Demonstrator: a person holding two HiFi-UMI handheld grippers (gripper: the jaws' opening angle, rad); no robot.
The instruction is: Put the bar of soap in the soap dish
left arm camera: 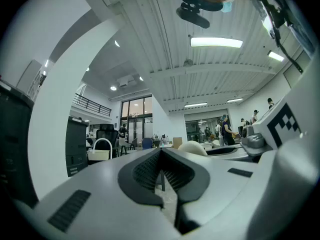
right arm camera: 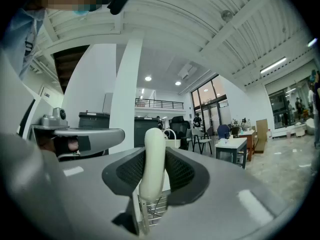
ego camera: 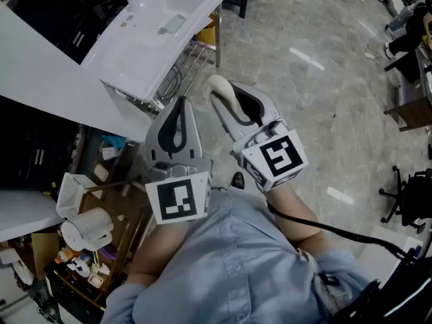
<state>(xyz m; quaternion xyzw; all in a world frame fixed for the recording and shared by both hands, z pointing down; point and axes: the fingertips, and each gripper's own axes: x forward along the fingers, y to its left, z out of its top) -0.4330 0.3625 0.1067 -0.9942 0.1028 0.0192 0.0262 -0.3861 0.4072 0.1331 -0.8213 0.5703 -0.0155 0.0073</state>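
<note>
My right gripper [ego camera: 226,100] is shut on a cream bar of soap [ego camera: 221,92], held level in the air over the floor. In the right gripper view the soap [right arm camera: 153,159] stands on edge between the dark pads. My left gripper [ego camera: 181,105] hangs beside it on the left, shut with nothing in it; its pads [left arm camera: 150,171] meet in the left gripper view. A white sink [ego camera: 115,63] stands ahead at the upper left. On its top lies a small grey-green dish-like thing [ego camera: 172,24], well away from both grippers.
A wire rack [ego camera: 183,71] sits under the sink. A white table [ego camera: 34,66] runs along the left. Below it are a white basket [ego camera: 71,194], a white kettle [ego camera: 88,228] and small clutter. A wheeled chair base [ego camera: 405,201] stands at the right on the shiny floor.
</note>
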